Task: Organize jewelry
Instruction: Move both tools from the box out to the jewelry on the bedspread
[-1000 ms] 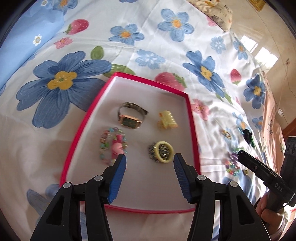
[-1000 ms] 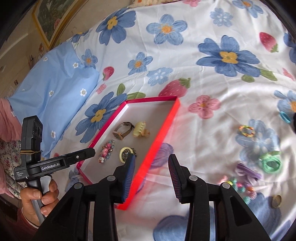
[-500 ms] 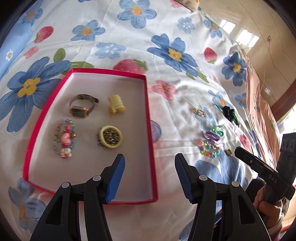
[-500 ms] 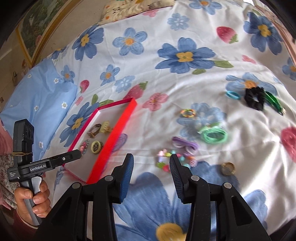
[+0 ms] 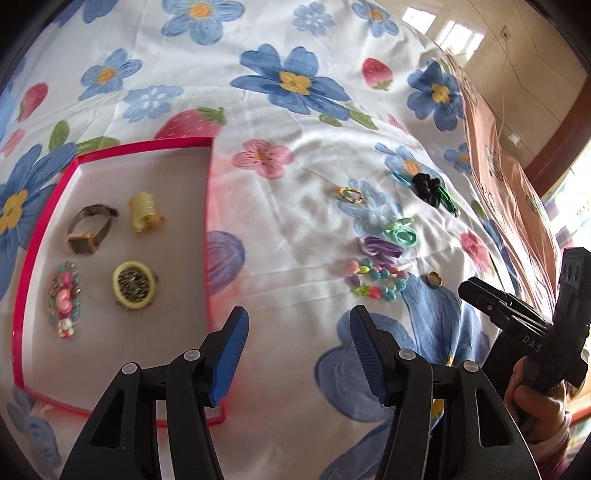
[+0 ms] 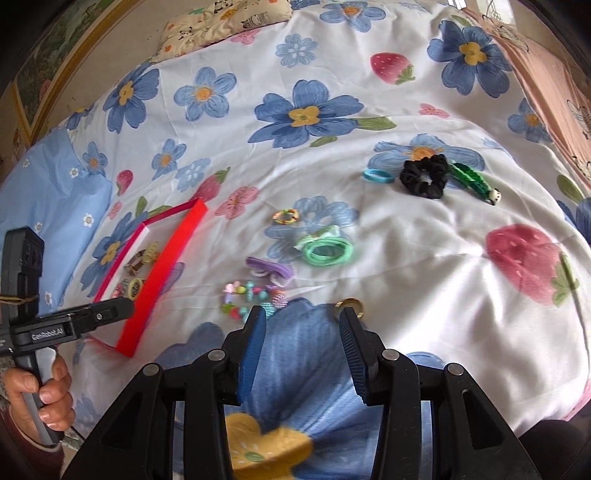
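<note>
A red tray [image 5: 207, 206] lies on the flowered bed sheet and holds a watch [image 5: 88, 229], a yellow clip [image 5: 144, 212], a yellow ring piece [image 5: 133, 284] and a pink beaded bracelet [image 5: 64, 299]. Loose on the sheet to its right are a colourful bead bracelet [image 5: 376, 282], a purple clip [image 5: 380, 247], green hair ties [image 5: 400, 232], a gold ring [image 5: 434, 278], a small braided ring [image 5: 349, 195] and a black scrunchie [image 5: 426, 186]. My left gripper [image 5: 297, 350] is open and empty by the tray's right edge. My right gripper [image 6: 301, 341] is open and empty, just short of the gold ring [image 6: 349, 304] and beads [image 6: 251, 295].
A blue hair tie [image 6: 377, 176] and a green hair clip [image 6: 472, 181] lie beside the scrunchie [image 6: 424, 177]. A blue pillow [image 6: 44, 192] is at the left and a patterned pillow [image 6: 221, 18] at the far end. A pink blanket [image 5: 498, 177] runs along the bed's right side.
Both grippers have swung right, away from the tray and toward the loose jewelry. The right gripper has come close to the beads and gold ring. Both stay open.
</note>
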`<state>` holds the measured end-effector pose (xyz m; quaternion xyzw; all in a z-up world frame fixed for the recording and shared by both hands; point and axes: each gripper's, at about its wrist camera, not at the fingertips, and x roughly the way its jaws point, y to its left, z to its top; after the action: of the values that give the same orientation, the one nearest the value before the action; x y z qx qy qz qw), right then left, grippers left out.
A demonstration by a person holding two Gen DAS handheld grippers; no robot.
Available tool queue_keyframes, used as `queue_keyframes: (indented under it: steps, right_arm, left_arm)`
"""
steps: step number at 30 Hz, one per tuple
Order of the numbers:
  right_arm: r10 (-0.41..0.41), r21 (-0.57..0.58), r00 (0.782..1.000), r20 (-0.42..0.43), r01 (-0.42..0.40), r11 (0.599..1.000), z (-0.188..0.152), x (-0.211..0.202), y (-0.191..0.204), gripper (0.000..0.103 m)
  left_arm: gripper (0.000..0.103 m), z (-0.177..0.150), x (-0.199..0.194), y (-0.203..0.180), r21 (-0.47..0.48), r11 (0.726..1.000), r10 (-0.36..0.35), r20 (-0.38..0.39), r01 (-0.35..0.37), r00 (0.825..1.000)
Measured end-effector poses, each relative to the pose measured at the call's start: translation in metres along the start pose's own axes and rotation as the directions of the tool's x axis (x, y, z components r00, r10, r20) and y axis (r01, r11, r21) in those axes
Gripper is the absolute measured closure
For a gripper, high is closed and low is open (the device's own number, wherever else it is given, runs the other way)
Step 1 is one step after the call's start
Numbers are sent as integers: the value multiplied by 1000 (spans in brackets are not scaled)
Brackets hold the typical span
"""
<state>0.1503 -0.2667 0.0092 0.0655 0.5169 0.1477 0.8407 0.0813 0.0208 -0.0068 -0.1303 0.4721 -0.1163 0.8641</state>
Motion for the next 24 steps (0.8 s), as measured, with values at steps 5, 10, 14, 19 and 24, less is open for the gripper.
queue_keyframes:
  steps: [5, 10, 14, 19, 24]
  right_arm:
    - [-20, 3, 1000, -10, 20, 1000, -1, 3, -11, 59]
    - [-22, 0, 1000, -22, 22, 1000, -1, 7, -16, 59]
    - [-24, -4, 999, -34, 23, 1000, 0, 12, -18, 59]
    - [-29, -5, 998, -57, 29, 1000, 1, 21, -22, 59]
    - [-31, -26, 997, -74, 29, 999, 5, 30, -20, 59]
  left_arm:
    - [46, 12, 26, -16, 38, 999, 2, -30, -1, 1000]
    - [46, 19, 48, -29, 70, 997, 10, -53, -7, 999]
    - [46, 24, 67, -38, 85, 996, 8, -82, -1, 997]
    - [46, 30, 89, -48, 114, 993, 6, -109, 6, 994]
    - [48, 33, 110, -59, 162, 987, 39, -130, -18, 991]
